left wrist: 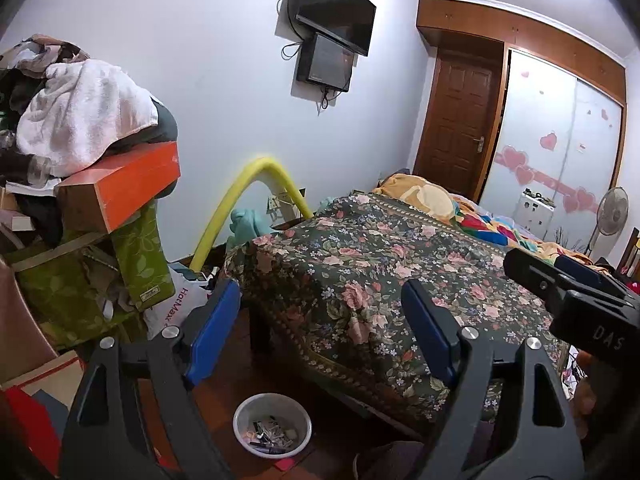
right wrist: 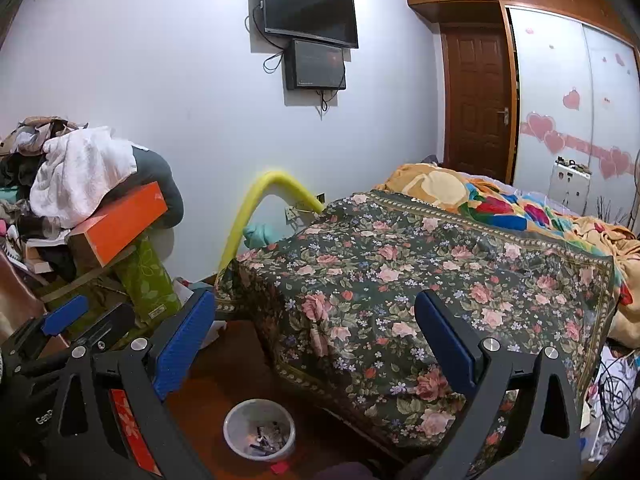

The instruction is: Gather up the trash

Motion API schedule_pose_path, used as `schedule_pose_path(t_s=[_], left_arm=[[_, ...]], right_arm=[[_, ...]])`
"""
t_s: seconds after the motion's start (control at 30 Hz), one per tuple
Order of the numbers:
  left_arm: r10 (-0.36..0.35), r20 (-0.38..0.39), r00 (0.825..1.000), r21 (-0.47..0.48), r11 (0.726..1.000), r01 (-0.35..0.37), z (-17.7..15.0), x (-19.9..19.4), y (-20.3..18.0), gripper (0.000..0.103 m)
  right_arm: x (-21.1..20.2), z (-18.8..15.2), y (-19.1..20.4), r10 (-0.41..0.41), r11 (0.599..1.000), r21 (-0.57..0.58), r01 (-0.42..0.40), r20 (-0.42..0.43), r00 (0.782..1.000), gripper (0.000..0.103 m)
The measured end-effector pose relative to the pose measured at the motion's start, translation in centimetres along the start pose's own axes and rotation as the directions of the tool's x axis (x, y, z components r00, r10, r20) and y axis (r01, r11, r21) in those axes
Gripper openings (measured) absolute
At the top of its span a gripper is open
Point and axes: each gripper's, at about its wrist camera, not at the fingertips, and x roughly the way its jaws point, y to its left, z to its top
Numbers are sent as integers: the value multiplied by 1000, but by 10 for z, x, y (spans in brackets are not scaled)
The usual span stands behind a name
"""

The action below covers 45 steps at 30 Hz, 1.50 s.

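Where floor shows, one bin, two screens.

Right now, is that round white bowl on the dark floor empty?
No: the round white bowl on the dark floor holds a small heap of scraps at its bottom.

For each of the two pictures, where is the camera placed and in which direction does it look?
Left wrist: on the left gripper, facing the floral bedspread and wall TV; its open blue fingers show, the right gripper at the right edge.
Right wrist: on the right gripper, facing the same way; its open fingers show, the left gripper at the left edge.
Shared: the bedspread, TV, white bowl of trash on the floor, orange box.
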Motion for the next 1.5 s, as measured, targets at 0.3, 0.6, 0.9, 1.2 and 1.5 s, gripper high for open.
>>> schedule_pose_path(t_s=[0.3, 0.6, 0.9, 1.2, 1.5], left_arm=[[8, -12, 1000, 22, 1000, -8, -3, 3, -2, 82], [10, -23, 1000, 14, 1000, -10, -5, 4, -1, 82], [16, -25, 1000, 17, 1000, -16, -6, 5, -1, 82], [40, -25, 999, 7, 999, -40, -6, 6, -1, 94], [20, -26, 999, 15, 1000, -20, -4, 9, -3, 95]], right_arm=[[-2, -1, -2, 5, 1000, 3, -5, -10, 1000, 99], [-1, -3, -1, 7, 1000, 2, -7, -21, 1000, 99], [-1, -3, 1, 7, 1000, 2, -7, -24, 1000, 99], [0, -4, -1, 10, 1000, 5, -10, -27, 1000, 99], [1, -5, -4, 9, 1000, 6, -9, -25, 1000, 99]])
